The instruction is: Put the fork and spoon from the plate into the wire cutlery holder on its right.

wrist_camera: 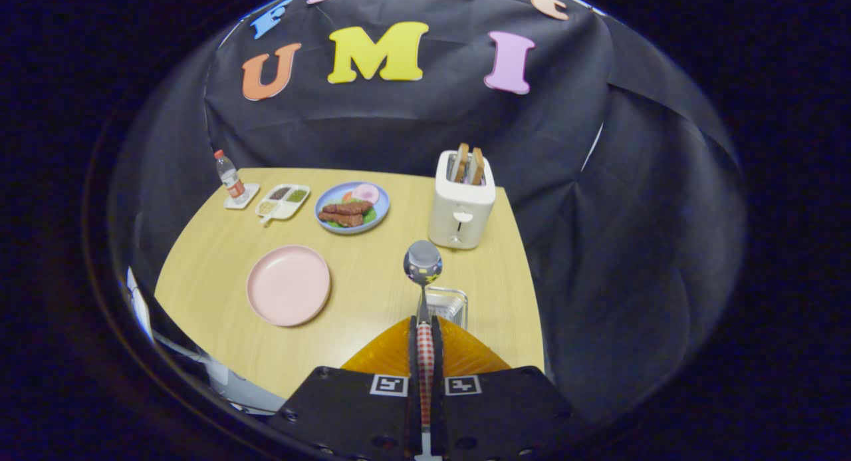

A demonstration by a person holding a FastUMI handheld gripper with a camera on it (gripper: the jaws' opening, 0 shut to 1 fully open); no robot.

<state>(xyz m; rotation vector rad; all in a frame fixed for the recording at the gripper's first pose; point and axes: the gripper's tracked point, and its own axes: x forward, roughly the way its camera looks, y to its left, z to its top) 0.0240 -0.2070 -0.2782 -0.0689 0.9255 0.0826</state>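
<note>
My gripper (425,331) is shut on the handle of a metal spoon (423,265), whose bowl sticks up ahead of the fingers. The spoon hangs in the air high over the table. Just beyond the fingers and slightly to their right, below the spoon, stands the wire cutlery holder (447,304); its inside is mostly hidden by my fingers. To the left of the holder lies the pink plate (288,285), with nothing on it. I cannot make out the fork.
A white toaster (461,205) with two bread slices stands behind the holder. Farther back sit a blue plate of food (352,207), a small divided tray (282,201) and a water bottle (229,176) on a coaster. The wooden table (372,275) ends close right of the holder.
</note>
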